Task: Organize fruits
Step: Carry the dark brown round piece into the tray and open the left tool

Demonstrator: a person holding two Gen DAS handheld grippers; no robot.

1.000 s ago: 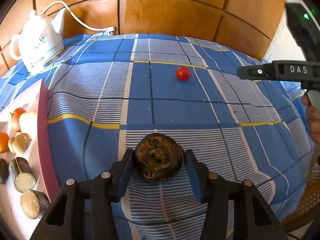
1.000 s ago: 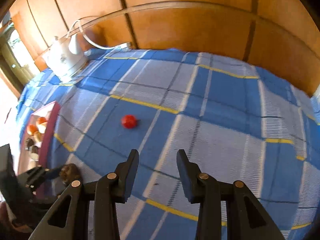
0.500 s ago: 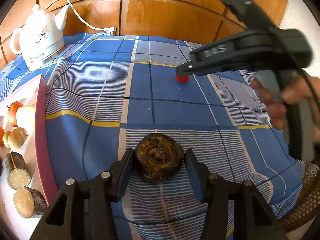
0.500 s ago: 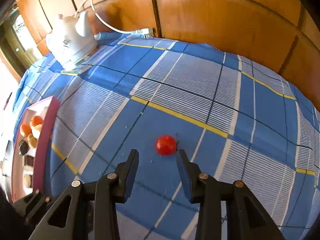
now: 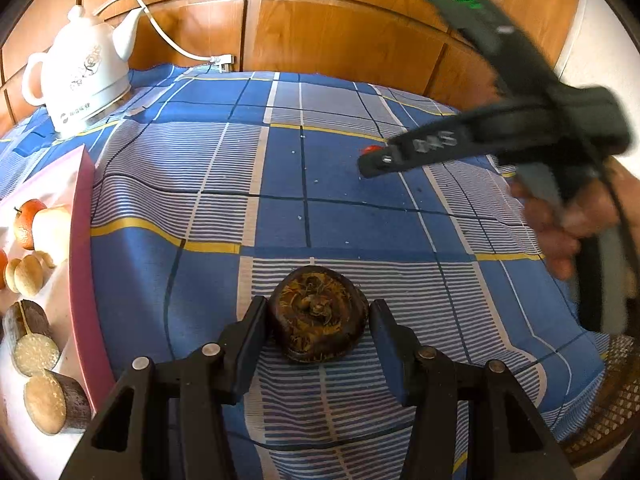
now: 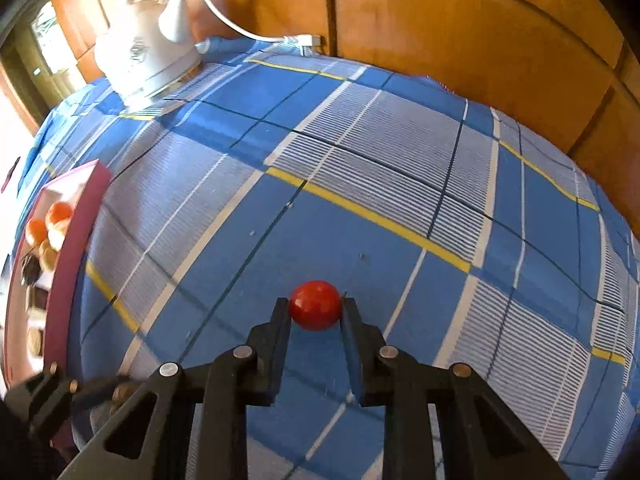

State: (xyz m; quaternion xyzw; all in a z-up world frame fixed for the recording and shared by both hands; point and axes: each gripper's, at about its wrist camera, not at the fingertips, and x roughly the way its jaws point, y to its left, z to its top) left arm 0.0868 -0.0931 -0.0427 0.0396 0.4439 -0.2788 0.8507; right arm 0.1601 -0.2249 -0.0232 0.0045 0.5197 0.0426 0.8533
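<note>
A dark brown round fruit lies on the blue checked cloth between the fingers of my left gripper; the jaws stand around it with a small gap on the right side. A small red tomato sits between the fingertips of my right gripper, whose jaws touch both its sides. In the left wrist view the tomato peeks out behind the right gripper. A pink-rimmed tray at the left holds oranges, a pale fruit and cut brown pieces.
A white kettle with a white cord stands at the far left corner, also in the right wrist view. Wood panels back the table. The tray lies at the left edge. A woven chair seat shows at lower right.
My right gripper moved forward and down to the tomato and its jaws narrowed around it. My left gripper stayed around the brown fruit.
</note>
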